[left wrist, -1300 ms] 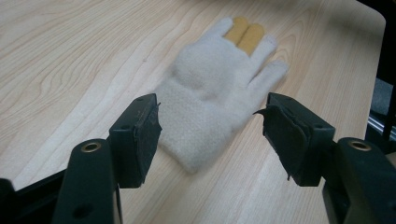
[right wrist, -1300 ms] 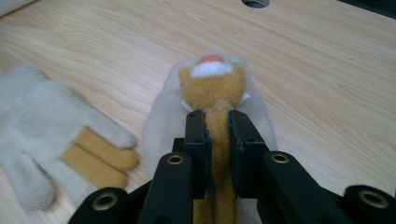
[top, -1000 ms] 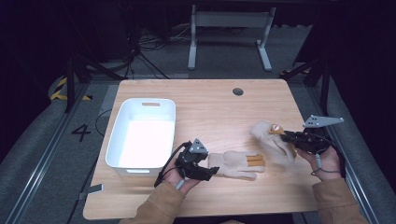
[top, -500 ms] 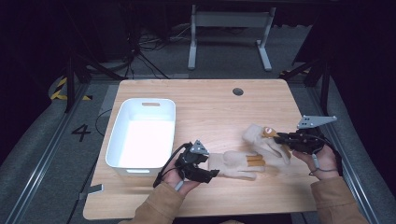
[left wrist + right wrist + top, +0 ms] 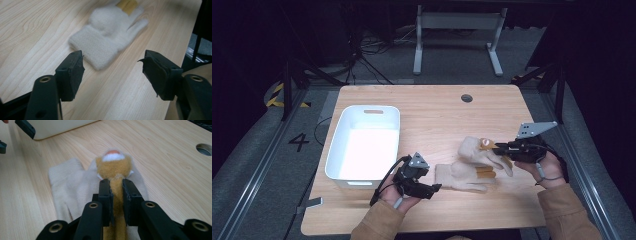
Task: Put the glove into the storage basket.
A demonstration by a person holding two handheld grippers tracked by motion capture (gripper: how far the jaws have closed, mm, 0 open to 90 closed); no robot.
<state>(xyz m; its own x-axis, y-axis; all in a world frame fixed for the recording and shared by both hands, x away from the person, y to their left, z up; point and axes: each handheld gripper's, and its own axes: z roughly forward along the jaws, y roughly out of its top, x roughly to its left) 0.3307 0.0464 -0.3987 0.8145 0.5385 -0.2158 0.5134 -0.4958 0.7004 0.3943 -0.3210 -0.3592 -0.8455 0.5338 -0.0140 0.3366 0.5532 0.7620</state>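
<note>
Cream fleece glove (image 5: 462, 175), tan patch, lying flat, fuzzy.

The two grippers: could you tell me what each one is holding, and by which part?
The right gripper pinches the glove's tan patch; the left gripper is open, holding nothing.

light wood table (image 5: 432, 107) (round grommet hole (image 5: 467, 98)), dark room, grey floor (image 5: 257, 165), white desk frame (image 5: 457, 35) behind.
</note>
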